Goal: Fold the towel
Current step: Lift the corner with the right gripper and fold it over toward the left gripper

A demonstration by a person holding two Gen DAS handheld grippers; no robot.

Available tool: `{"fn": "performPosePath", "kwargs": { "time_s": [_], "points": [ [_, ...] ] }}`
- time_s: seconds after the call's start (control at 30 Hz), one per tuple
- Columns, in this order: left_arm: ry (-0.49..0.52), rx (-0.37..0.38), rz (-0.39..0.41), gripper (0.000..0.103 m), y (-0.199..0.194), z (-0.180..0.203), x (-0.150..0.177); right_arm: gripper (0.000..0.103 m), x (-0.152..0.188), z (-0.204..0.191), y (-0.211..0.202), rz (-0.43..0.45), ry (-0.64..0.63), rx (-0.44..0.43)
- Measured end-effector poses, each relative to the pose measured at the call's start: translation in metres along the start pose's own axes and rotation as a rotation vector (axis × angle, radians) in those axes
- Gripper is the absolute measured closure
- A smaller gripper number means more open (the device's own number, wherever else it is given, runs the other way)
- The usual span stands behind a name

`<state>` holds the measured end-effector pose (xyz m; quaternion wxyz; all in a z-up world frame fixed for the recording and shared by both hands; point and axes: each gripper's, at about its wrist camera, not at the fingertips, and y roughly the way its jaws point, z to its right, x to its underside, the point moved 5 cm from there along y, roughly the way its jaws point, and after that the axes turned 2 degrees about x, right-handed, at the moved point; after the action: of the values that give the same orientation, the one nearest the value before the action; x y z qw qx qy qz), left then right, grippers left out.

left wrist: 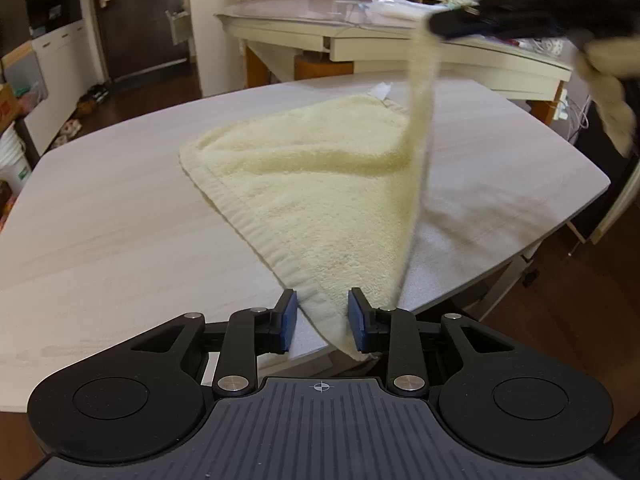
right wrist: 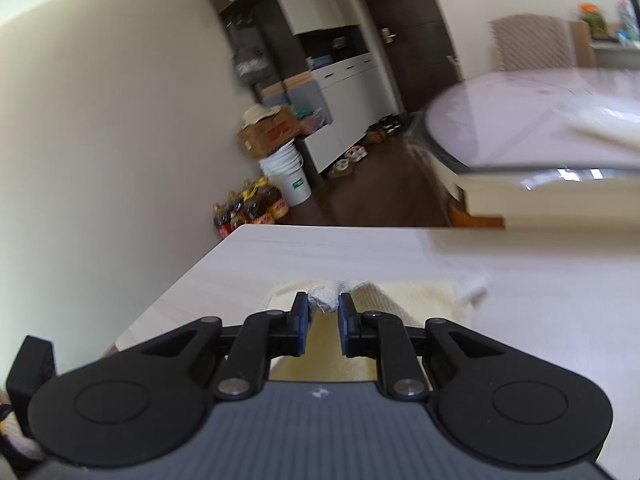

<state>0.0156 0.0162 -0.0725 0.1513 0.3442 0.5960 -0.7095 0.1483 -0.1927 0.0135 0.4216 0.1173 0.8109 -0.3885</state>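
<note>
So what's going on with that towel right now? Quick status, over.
Left gripper shut on towel corner at near table edge. Right gripper shut on another corner, lifted high. Nothing in the way.

Soft, even indoor light fills both fisheye views, with straight edges bowing toward the frame borders. In the left wrist view, motion blur smears the right hand-held gripper (left wrist: 456, 26) at upper right; a faint shadow falls beneath the lifted towel (left wrist: 304, 184). The right wrist view is blurred throughout, with dark corners.
</note>
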Motion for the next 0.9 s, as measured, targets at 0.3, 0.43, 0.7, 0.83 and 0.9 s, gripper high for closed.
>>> {"fn": "performPosePath", "kwargs": {
  "time_s": [0.3, 0.43, 0.7, 0.83, 0.9],
  "points": [
    [-0.061, 0.014, 0.02, 0.071, -0.003, -0.014, 0.001, 0.086, -0.037, -0.035, 0.069, -0.116, -0.103, -0.053],
    [-0.086, 0.023, 0.029, 0.069, -0.005, -0.019, 0.004, 0.086, -0.046, -0.048, 0.102, -0.17, -0.12, -0.065],
    [-0.125, 0.031, 0.045, 0.069, -0.012, -0.034, 0.008, 0.086, -0.041, -0.063, 0.165, -0.263, -0.138, -0.054],
    [-0.137, 0.037, 0.049, 0.069, -0.015, -0.039, 0.012, 0.086, -0.032, -0.068, 0.193, -0.303, -0.138, -0.045],
    [-0.149, 0.044, 0.055, 0.069, -0.016, -0.042, 0.014, 0.086, -0.025, -0.072, 0.203, -0.324, -0.151, -0.042]
  ]
}}
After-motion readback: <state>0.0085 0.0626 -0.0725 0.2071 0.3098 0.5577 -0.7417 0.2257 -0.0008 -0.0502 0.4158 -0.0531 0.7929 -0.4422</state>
